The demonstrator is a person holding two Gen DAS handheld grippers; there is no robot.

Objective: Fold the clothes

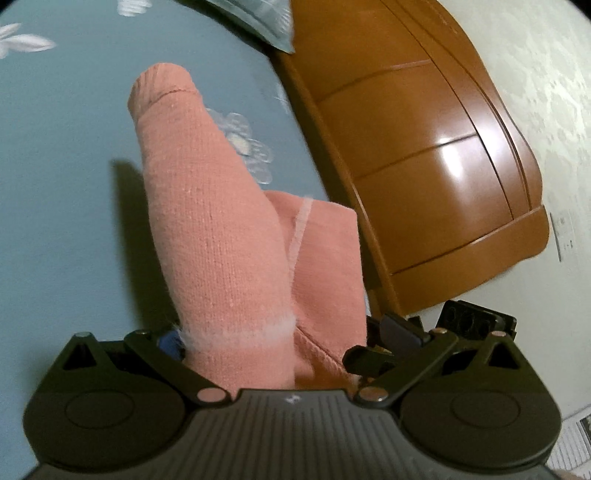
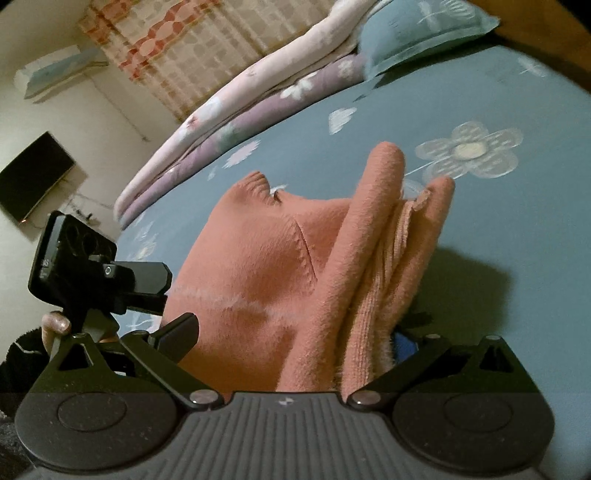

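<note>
left wrist view. item: salmon-pink knitted garment with a pale fuzzy stripe (image 1: 221, 229), hanging off the left gripper (image 1: 266, 354) above the blue-grey floral bedsheet (image 1: 55, 184). a tube-like part, probably a sleeve with a ribbed cuff, stretches forward; a flatter panel sits to its right. left claw: clamped on the pink knit, which bunches between the fingers. the other gripper (image 1: 399, 343) shows at lower right, close against the same cloth. background: glossy orange-brown wooden headboard (image 1: 424, 166), corner of a blue-grey pillow (image 1: 258, 22).

risk, as judged: the grip takes a thick bunch, so layers may slide out unevenly and the fold lines drift. the hanging sleeve could land twisted or tucked under the body when lowered.

right wrist view. item: the same garment (image 2: 266, 266), held up off the sheet (image 2: 517, 240), gathered in several soft layers; ribbed edge visible at right, two rounded folds pointing forward. right gripper (image 2: 332, 369): clamped on the pink knit. the left gripper (image 2: 122, 288) sits just beside the cloth, a hand (image 2: 55, 325) behind it. background: stacked pink and lilac floral quilts (image 2: 229, 122), dark wall-mounted screen (image 2: 33, 181).

risk, as judged: both claws stand near each other, so the cloth sags between and beyond them; a release from here would leave a heap, not a flat fold. fuzzy knit may snag on the finger pads.
</note>
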